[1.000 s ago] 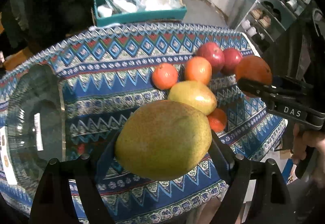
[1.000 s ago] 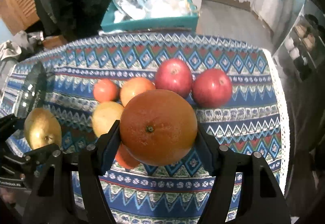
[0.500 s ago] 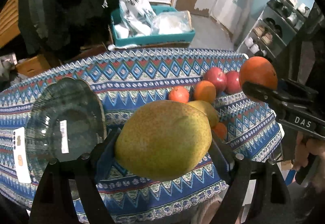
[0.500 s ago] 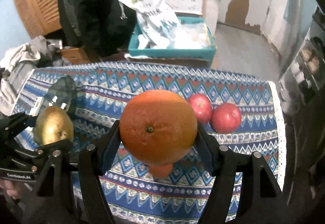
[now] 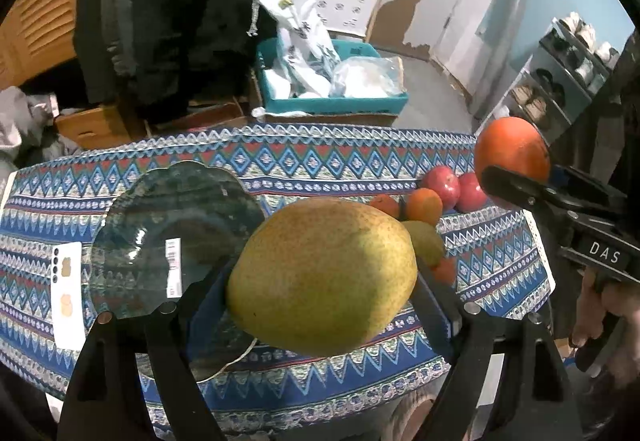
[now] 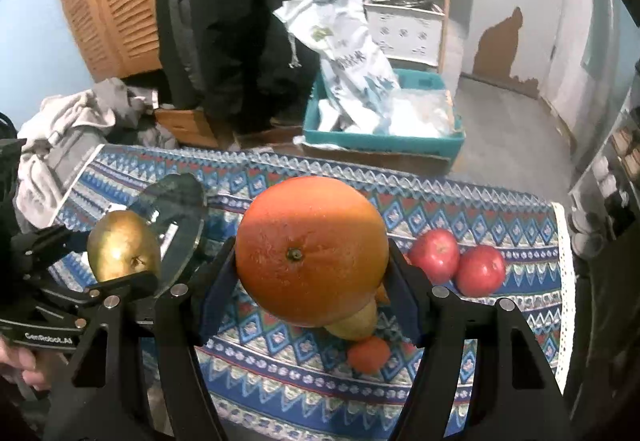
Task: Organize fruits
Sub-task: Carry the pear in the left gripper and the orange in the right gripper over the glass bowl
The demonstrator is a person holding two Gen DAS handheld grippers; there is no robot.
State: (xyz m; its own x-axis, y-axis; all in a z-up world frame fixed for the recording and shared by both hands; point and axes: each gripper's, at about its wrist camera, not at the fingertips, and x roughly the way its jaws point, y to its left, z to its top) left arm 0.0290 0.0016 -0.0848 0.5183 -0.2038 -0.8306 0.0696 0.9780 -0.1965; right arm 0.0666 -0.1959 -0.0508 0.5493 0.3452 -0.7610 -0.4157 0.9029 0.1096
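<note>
One yellow-green pear (image 5: 322,277) is sitting pinched in the left gripper (image 5: 320,305), above the table. One large orange (image 6: 310,251) is being clamped by the right gripper (image 6: 312,281). Beyond the fingers, two red apples (image 6: 434,255), three small oranges (image 5: 426,205) and one second pear (image 5: 426,243) are lying on the patterned tablecloth (image 5: 320,161); one glass dish (image 5: 160,225) is sitting left of the held pear.

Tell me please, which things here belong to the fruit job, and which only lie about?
Job: pear in left gripper, orange in right gripper, glass plate, two red apples.
Lying about: teal crate, white bags, grey clothes.
</note>
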